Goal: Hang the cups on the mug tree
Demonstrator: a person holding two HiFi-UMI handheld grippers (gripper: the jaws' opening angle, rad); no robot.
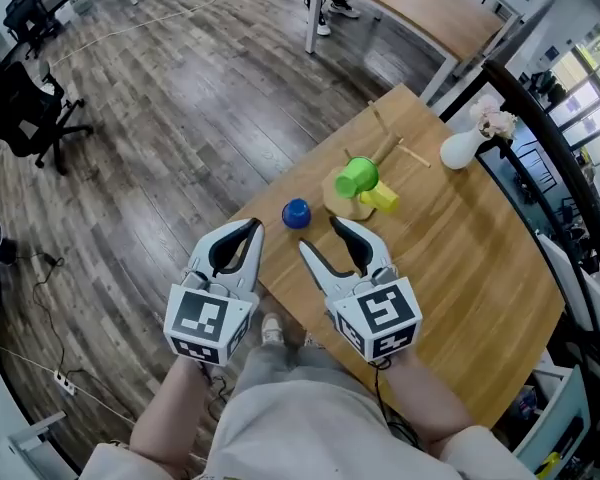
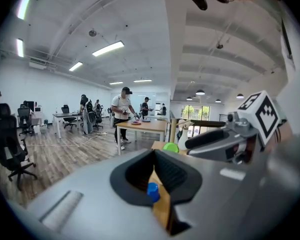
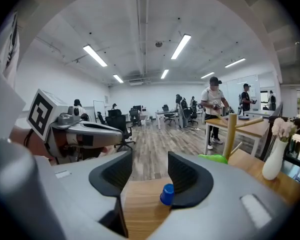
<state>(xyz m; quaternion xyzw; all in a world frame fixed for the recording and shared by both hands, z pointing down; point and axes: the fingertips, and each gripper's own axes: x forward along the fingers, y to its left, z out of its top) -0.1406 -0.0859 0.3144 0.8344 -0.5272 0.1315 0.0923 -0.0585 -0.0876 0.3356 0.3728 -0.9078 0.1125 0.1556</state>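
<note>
Head view: cup [image 1: 296,213] (blue) near mug tree [image 1: 389,147].

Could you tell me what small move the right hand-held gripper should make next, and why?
Probably ease the right hand-held gripper forward to the blue cup: its jaws stand open and empty, the cup stands on the table ahead, off the mug tree.

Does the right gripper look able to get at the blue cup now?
Probably yes: the right gripper is open and empty, and the blue cup stands alone on the table just ahead, nothing between them.
</note>
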